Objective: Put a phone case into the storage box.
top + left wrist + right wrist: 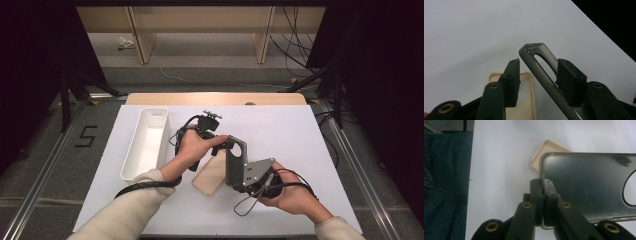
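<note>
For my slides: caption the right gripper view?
Right tongs shut on grey phone case edge, cream case lying on white table behind.

Black figure "5" point(86, 136) marked on the grey floor left of the table, no other legible text

Even overhead light is washing the white table point(280, 135) bright while the room's sides are falling into black. Only soft, faint shadows are lying beneath each hand-held gripper. Close up, the nearest black jaws are blurring slightly, and the grey case point(586, 185) is showing a dull sheen.
</note>
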{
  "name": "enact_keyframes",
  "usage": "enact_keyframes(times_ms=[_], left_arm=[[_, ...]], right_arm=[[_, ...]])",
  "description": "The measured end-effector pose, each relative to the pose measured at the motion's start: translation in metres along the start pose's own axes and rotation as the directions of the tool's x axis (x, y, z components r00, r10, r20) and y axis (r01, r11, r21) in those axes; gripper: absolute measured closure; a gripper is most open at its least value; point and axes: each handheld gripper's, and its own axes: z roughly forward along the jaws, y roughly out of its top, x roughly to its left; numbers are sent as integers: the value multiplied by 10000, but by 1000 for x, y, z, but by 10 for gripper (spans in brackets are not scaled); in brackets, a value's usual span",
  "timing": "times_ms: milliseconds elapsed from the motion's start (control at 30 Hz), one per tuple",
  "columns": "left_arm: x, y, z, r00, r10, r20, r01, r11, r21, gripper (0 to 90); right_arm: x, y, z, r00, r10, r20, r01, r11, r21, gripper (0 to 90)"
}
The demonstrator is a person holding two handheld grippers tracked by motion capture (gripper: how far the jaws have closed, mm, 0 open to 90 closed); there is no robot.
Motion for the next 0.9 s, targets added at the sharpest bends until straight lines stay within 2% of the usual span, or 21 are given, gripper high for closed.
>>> enact_keyframes(times_ms=[133, 300, 433, 567, 600, 667, 800, 900], left_arm=[[2, 1, 2, 9995, -307, 37, 307, 9995, 30, 608], [1, 0, 1, 9945, -997, 317, 999, 9950, -37, 665], [-2, 1, -1, 9827, -1695, 745, 1724, 9844, -346, 724], [-8, 2, -4, 9750, -1944, 1076, 2023, 9770, -679, 777], [-10, 3, -5, 9748, -1893, 1176, 1990, 9770, -767, 792], [-16, 4, -6, 9784, -1683, 1202, 1795, 9797, -896, 807], [-27, 6, -10, 9908, -975, 941, 1092, 9857, -1287, 818], [-29, 8, -14, 9962, -514, 699, 618, 9858, -1559, 819]], right_arm=[[1, 1, 1, 10000, -79, -21, 79, 10000, -9, 892], [1, 1, 3, 9999, -117, -95, 118, 9999, 56, 892], [2, 2, 6, 9999, -86, -102, 88, 9998, 190, 893], [2, 3, 12, 9999, -119, -34, 120, 9990, 438, 894], [1, 3, 13, 9998, -208, 78, 204, 9987, 472, 894], [1, 3, 16, 9999, -158, 63, 154, 9980, 611, 893], [0, 1, 19, 9993, -122, 342, 97, 9973, 728, 881], [-2, -1, 18, 9980, 51, 627, -88, 9982, 599, 804]])
